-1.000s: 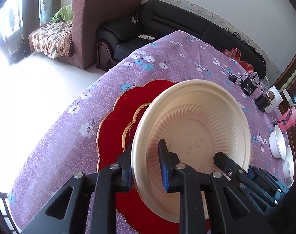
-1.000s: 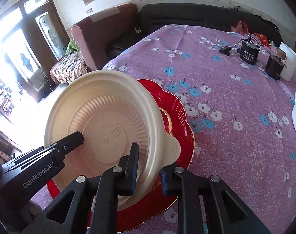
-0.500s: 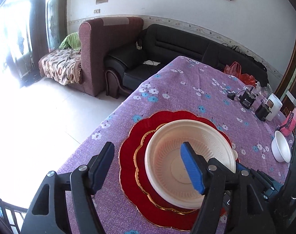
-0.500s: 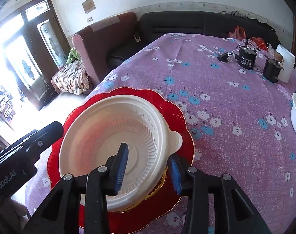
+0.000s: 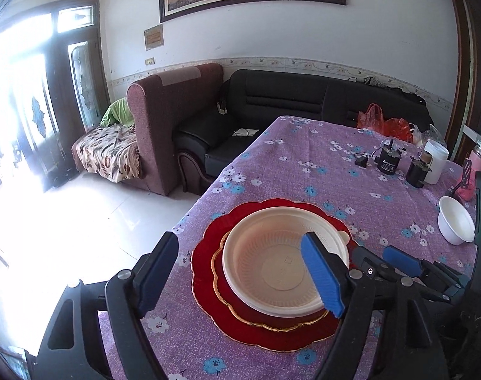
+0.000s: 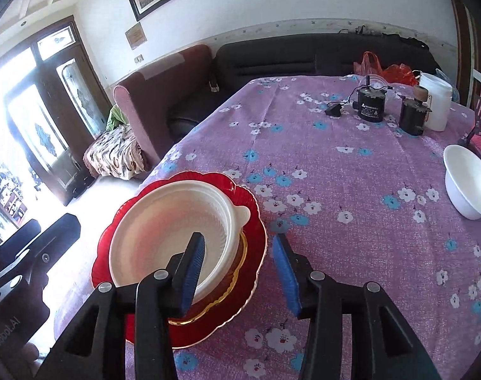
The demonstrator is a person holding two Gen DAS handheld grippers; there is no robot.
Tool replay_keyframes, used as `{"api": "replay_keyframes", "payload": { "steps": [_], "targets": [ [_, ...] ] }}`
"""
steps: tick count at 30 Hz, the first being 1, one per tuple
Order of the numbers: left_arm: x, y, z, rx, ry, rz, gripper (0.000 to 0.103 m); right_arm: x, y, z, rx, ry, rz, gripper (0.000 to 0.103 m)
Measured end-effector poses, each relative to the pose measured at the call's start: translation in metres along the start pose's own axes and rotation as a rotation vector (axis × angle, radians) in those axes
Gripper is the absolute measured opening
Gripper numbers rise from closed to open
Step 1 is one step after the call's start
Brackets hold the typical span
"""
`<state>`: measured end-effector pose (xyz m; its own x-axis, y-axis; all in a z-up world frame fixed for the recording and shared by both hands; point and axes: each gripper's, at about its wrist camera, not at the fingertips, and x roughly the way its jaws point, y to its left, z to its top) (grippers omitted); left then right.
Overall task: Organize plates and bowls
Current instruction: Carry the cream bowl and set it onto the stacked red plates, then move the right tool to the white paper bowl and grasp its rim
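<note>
The left gripper (image 5: 240, 272) and right gripper (image 6: 240, 272) hang with jaws opening, gripping nothing; just beyond, the cream bowl (image 5: 281, 259) sits on the red plate (image 5: 205, 269) on the purple tablecloth (image 5: 319, 171); farther right stands a white bowl (image 6: 468, 183).

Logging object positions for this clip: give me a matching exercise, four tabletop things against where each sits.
Things:
1. cream ribbed plastic bowl
2. red scalloped plate with a gold rim
3. small white round bowl
4. black cylindrical device with a white label

Places:
A. directly on the purple floral tablecloth, under another dish
B. far end of the table, beside a small black plug
C. stacked on the red plate
D. alone at the table's right side

Pairs: 1-C, 2-A, 3-D, 4-B
</note>
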<state>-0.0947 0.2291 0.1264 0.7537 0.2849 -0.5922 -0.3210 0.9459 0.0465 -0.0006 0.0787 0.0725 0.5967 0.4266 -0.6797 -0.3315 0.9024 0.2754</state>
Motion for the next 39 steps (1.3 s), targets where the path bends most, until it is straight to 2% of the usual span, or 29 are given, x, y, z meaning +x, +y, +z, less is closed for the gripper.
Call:
{"api": "replay_keyframes", "payload": {
  "steps": [4,10,21,24,27,33,39],
  "targets": [
    [-0.013,-0.016,-0.001,0.042,-0.022,-0.001,0.081,-0.02,-0.011,-0.007,-0.001,-0.029,-0.015,0.056],
    [-0.03,-0.047,-0.004,0.106,-0.041,-0.007,0.081,-0.045,-0.036,-0.019,0.004,-0.051,-0.045,0.057],
    [-0.05,-0.114,-0.011,0.235,-0.054,-0.06,0.082,-0.088,-0.117,-0.032,0.09,-0.102,-0.139,0.058],
    [-0.048,-0.131,-0.013,0.259,-0.031,-0.098,0.082,-0.099,-0.142,-0.035,0.135,-0.118,-0.164,0.058],
    [-0.045,-0.144,-0.012,0.263,0.005,-0.169,0.082,-0.11,-0.17,-0.034,0.18,-0.141,-0.191,0.058],
    [-0.029,-0.165,-0.004,0.203,0.113,-0.316,0.082,-0.129,-0.239,-0.028,0.355,-0.19,-0.234,0.058],
    [-0.005,-0.192,0.008,0.181,0.166,-0.375,0.082,-0.11,-0.286,-0.023,0.498,-0.136,-0.214,0.058]
  ]
}}
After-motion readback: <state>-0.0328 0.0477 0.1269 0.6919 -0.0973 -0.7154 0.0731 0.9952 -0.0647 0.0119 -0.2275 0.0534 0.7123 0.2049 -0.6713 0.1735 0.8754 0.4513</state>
